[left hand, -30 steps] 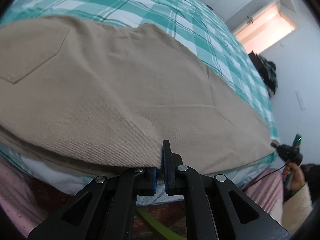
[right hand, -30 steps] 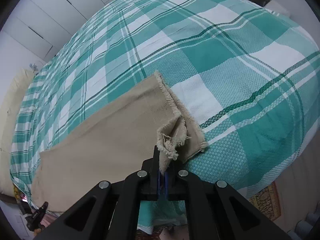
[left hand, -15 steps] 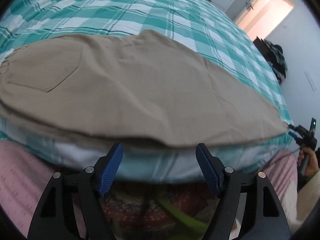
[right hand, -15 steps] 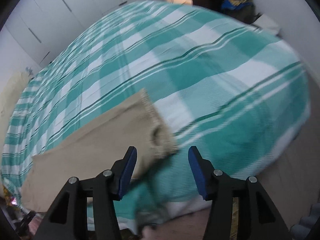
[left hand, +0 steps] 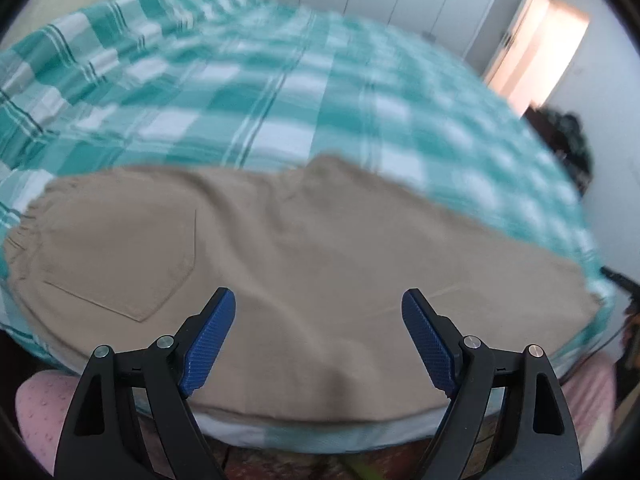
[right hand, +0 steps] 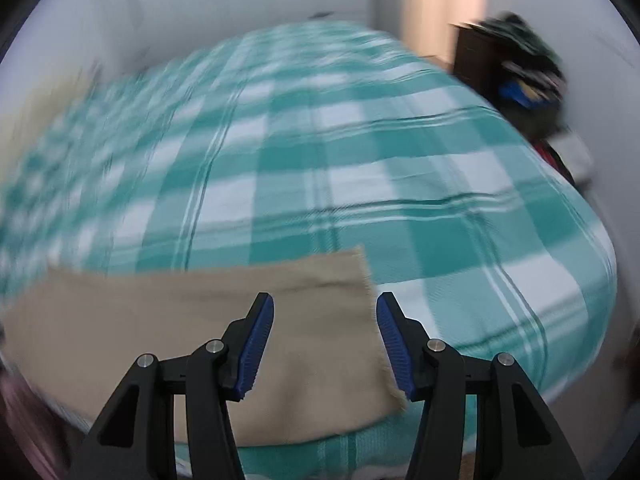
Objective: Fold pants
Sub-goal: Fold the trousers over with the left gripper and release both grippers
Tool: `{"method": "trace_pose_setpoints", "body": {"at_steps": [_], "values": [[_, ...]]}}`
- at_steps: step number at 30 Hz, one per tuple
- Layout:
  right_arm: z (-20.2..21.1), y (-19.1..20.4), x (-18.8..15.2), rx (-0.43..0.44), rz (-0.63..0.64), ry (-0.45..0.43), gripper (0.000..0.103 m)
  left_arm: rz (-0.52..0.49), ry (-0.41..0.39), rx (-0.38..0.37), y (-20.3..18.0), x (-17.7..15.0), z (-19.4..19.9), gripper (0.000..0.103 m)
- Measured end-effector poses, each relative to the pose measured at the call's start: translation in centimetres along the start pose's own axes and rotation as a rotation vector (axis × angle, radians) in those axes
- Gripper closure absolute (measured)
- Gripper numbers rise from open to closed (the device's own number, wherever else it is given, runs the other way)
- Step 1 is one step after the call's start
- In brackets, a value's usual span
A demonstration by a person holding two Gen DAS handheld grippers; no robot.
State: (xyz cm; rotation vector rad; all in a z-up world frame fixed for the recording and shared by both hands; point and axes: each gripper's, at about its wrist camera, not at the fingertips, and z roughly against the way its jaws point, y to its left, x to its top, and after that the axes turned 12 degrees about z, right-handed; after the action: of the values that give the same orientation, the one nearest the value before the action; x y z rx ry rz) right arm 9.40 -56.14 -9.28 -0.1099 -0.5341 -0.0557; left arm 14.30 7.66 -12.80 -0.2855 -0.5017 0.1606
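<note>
We see the tan pants [left hand: 304, 264] lying flat along the near edge of the checked bedspread [left hand: 248, 92], pocket [left hand: 120, 256] facing up. The left gripper [left hand: 318, 338] is spread wide above the seat area, gripping nothing. The right gripper [right hand: 325, 344] is likewise spread, empty, over the frayed hem [right hand: 370, 308].

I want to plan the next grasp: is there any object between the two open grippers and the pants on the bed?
Nothing visible is in the way. The left gripper is open above the seat area of the tan pants, and the right gripper is open over the frayed hem. Only the checked bedspread surrounds them.
</note>
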Motion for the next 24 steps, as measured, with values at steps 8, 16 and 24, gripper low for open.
{"method": "trace_pose_setpoints", "body": {"at_steps": [8, 16, 24], "values": [[-6.8, -0.6, -3.7, 0.092, 0.050, 0.293, 0.049, -0.135, 0.124, 0.142, 0.7, -3.3, -4.3, 0.020], [-6.7, -0.3, -3.8, 0.092, 0.055, 0.283, 0.048, -0.162, 0.063, -0.054, -6.7, -1.4, 0.5, 0.012], [-7.5, -0.1, -3.0, 0.074, 0.064, 0.294, 0.045, -0.383, 0.160, -0.182, -22.5, -0.3, -5.7, 0.012]]}}
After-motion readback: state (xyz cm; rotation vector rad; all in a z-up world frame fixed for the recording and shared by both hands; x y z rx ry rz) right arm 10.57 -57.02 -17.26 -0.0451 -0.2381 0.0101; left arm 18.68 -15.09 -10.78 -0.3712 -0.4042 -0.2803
